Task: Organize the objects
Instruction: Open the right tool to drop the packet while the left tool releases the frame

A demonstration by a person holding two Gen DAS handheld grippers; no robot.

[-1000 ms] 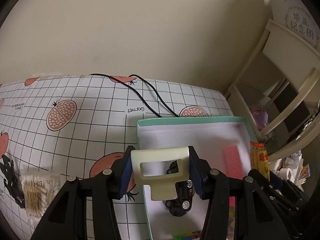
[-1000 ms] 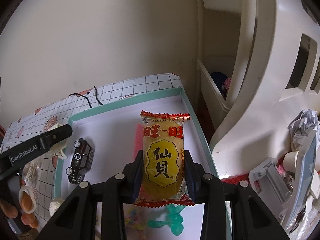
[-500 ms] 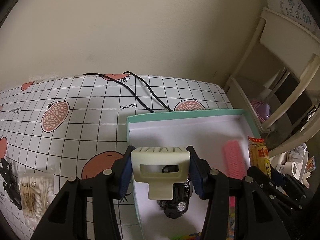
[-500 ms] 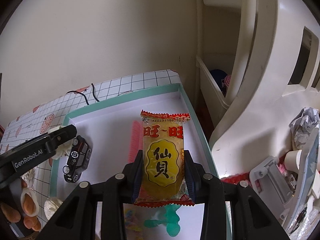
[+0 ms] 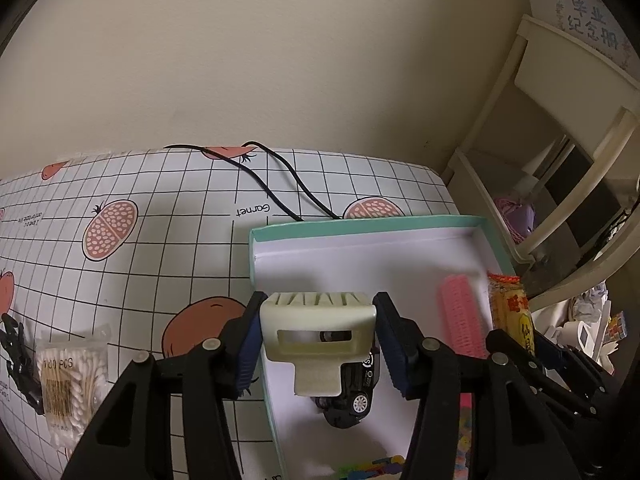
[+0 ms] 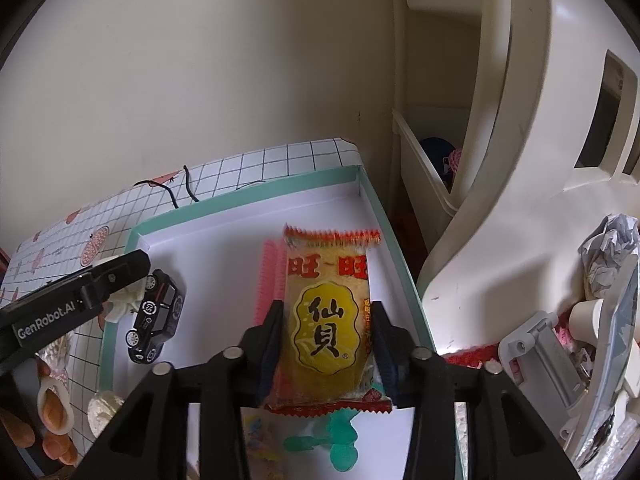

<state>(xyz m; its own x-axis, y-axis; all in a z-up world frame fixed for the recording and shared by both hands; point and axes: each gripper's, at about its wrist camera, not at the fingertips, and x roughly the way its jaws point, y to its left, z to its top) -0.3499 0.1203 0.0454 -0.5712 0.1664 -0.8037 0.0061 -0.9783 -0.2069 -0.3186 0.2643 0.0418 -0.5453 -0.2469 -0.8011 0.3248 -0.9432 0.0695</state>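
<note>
— What's the left gripper (image 5: 318, 334) got?

— A cream plastic hair claw clip (image 5: 318, 330), clamped between both pads, teeth pointing away. It hangs just above the near left edge of the teal-rimmed box (image 5: 360, 226). Left of its fingers, out on the grid-print tablecloth (image 5: 160, 200), lies a pack of cotton swabs (image 5: 66, 384), not boxed yet.

— How should it set the clip down?

— I'd say lower it well inside the wall before letting go. The black toy car (image 5: 352, 396) sits right under and just beyond the fingertips, so the bare white floor ahead of the fingers looks the better spot. Let go low, so it doesn't bounce off the car.

— And the right gripper (image 6: 328, 338)?

— It is closed on a yellow rice cracker packet (image 6: 328, 320), held upright by its sides over the box's right half. The pads pinch soft film, so a gentle descent matters; crackers inside could crush.

— What's in the box already?

— Left to right from the right camera: the toy car beside the other gripper's finger, a pink hair roller (image 6: 269, 280) just left of the packet, then, under the fingers, a green plastic piece (image 6: 340, 440) and something pale and colourful I can't identify. The far end is bare.

— Room for both?

— Seemingly, yes.
</note>
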